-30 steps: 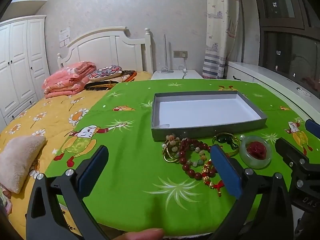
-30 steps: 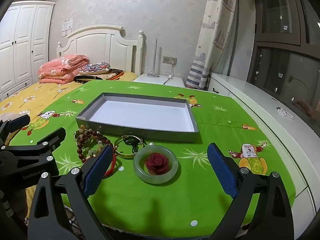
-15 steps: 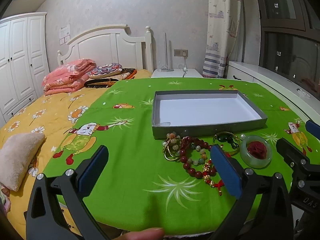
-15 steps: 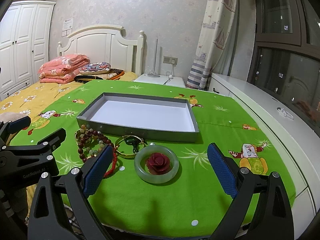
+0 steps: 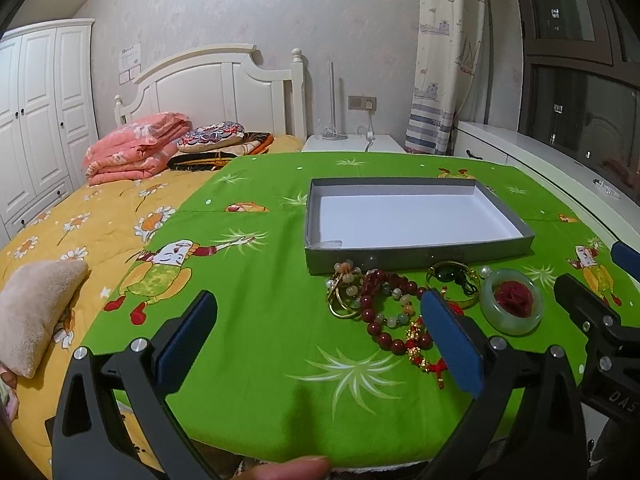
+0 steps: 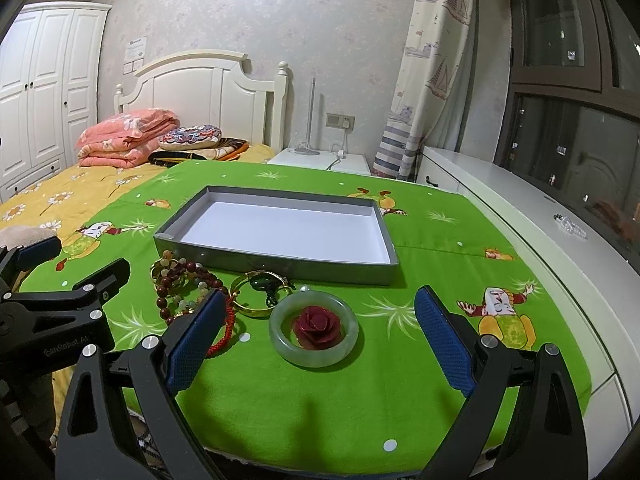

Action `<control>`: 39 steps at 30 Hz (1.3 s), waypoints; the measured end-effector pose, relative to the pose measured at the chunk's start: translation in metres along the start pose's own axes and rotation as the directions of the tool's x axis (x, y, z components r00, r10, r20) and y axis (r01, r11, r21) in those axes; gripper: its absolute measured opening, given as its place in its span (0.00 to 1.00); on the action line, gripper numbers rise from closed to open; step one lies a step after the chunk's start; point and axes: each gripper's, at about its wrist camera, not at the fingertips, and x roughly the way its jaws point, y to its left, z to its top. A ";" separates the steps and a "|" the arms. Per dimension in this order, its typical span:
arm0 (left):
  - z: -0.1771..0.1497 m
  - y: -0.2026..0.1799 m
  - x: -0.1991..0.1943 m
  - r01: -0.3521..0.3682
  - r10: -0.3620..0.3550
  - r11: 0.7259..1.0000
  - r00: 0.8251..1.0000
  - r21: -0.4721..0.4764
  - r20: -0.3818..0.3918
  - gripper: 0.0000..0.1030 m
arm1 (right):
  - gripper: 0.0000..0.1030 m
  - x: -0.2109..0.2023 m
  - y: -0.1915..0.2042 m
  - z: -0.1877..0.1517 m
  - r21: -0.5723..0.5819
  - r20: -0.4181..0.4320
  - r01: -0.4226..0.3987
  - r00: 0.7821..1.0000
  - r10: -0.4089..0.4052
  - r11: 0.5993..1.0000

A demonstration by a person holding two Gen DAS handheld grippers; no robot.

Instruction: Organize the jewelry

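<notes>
While both claws hang released, left claw (image 5: 320, 336), right claw (image 6: 318, 334) over pale-green jade bangle (image 6: 313, 333), shallow grey cardboard tray (image 6: 280, 266) at 12 o'clock, red bead bracelets (image 6: 182, 284) at 10.

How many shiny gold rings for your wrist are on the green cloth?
2 that I can see. One plain gold metal bangle lies beside the pale green jade bangle. A second gold bangle is tangled under the dark red bead bracelets, where more may hide.

"GenRobot" on left tongs (image 6: 72, 268)
</notes>
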 end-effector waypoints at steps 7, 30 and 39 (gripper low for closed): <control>0.001 0.001 0.000 0.002 -0.002 1.000 1.000 -0.009 -0.005 0.96 | 0.86 -0.002 0.000 0.001 0.000 0.003 0.001 1.000 -0.001 1.000; -0.003 0.006 0.001 0.007 -0.008 1.000 1.000 -0.022 -0.020 0.96 | 0.86 -0.002 0.000 0.001 -0.001 0.004 0.001 1.000 -0.001 1.000; -0.003 0.008 0.001 0.011 -0.012 1.000 1.000 -0.028 -0.026 0.96 | 0.86 -0.002 -0.001 0.001 0.000 0.001 0.001 1.000 -0.001 1.000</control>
